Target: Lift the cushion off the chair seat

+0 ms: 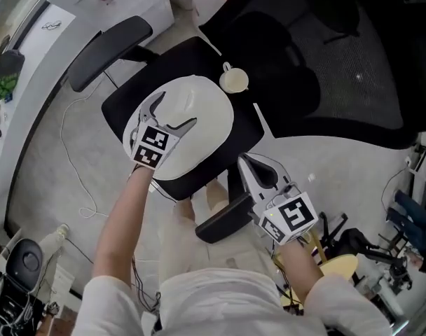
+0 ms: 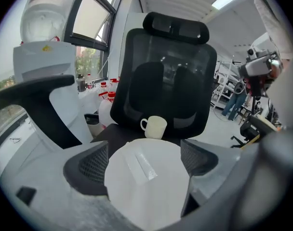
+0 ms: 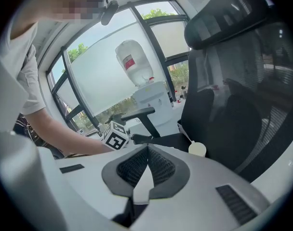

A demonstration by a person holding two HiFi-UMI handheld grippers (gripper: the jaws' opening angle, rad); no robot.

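A round white cushion lies on the black chair seat. My left gripper hovers over its left half, jaws spread open. In the left gripper view the cushion fills the gap between the two dark pads, and I cannot tell whether they touch it. A cream cup stands on the seat behind the cushion, close to the backrest, also visible as the cup. My right gripper sits at the seat's front right corner, above the right armrest, jaws shut with nothing held.
The mesh backrest rises at the far right. The left armrest sticks out at the upper left. A white cable trails on the floor at left. A water dispenser stands by the window. Equipment crowds the lower right.
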